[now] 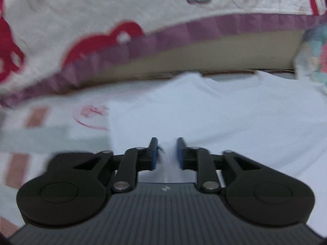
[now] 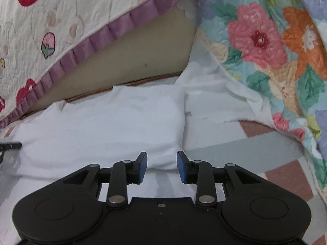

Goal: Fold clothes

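Observation:
A white shirt (image 1: 224, 112) lies folded flat on the bed, its collar end towards the far wall. In the blurred left wrist view my left gripper (image 1: 167, 151) hovers at the shirt's near left corner. Its blue pads stand a little apart and a ridge of white cloth shows in the gap, with no clear press on it. In the right wrist view the same shirt (image 2: 102, 126) has its right folded edge just ahead of my right gripper (image 2: 162, 163). That gripper is open over the near right corner, with nothing gripped.
A cream quilt with red prints and a purple frill (image 2: 40, 30) hangs over the back left. A floral quilt (image 2: 265, 51) crowds the right, with loose white cloth (image 2: 214, 94) under it. A beige wall (image 2: 153, 51) closes the back. The sheet (image 2: 245, 149) has pink and grey bands.

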`<state>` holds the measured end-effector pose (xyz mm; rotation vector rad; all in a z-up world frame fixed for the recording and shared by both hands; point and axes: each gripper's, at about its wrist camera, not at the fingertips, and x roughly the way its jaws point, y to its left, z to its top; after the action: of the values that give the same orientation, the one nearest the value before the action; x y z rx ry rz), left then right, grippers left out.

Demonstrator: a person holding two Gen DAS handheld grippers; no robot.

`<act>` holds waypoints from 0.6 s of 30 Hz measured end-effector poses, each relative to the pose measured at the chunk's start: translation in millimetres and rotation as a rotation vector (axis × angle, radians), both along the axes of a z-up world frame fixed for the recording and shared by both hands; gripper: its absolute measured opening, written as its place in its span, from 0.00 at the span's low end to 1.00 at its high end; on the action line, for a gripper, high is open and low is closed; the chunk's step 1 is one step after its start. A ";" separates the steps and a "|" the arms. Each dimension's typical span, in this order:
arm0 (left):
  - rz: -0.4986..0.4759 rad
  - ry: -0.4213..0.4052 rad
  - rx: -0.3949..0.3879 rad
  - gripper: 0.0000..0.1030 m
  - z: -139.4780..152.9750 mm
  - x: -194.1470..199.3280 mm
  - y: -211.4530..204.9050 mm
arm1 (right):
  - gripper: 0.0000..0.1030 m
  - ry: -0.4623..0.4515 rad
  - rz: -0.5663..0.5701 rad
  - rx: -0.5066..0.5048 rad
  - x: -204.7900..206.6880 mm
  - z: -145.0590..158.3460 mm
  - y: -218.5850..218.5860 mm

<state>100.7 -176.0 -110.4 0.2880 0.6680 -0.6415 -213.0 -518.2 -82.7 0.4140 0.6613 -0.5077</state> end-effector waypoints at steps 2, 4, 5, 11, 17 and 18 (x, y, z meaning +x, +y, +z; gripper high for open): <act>0.066 -0.063 0.038 0.36 3.8 -1.3 1.9 | 0.36 0.002 -0.001 0.016 -4.7 -2.1 2.3; 0.068 -0.035 0.034 0.42 9.6 -0.7 11.4 | 0.37 0.014 -0.014 0.026 -13.5 -3.6 3.9; 0.070 -0.003 0.029 0.44 13.2 -0.7 17.7 | 0.37 0.021 -0.023 0.031 -18.4 -4.0 4.7; 0.042 0.217 0.018 0.46 12.2 -21.7 61.3 | 0.40 0.078 -0.064 0.047 -56.6 6.7 11.7; 0.062 0.319 0.063 0.45 -5.4 -52.4 98.1 | 0.42 -0.101 -0.158 0.333 -105.9 -1.2 -2.4; 0.078 0.333 0.050 0.45 -6.9 -55.9 102.8 | 0.42 -0.102 -0.177 0.346 -109.7 -3.0 -1.2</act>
<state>44.8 -73.2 -117.3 0.2010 1.0105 -0.6042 -322.7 -519.5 -85.7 0.8248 0.6175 -0.5366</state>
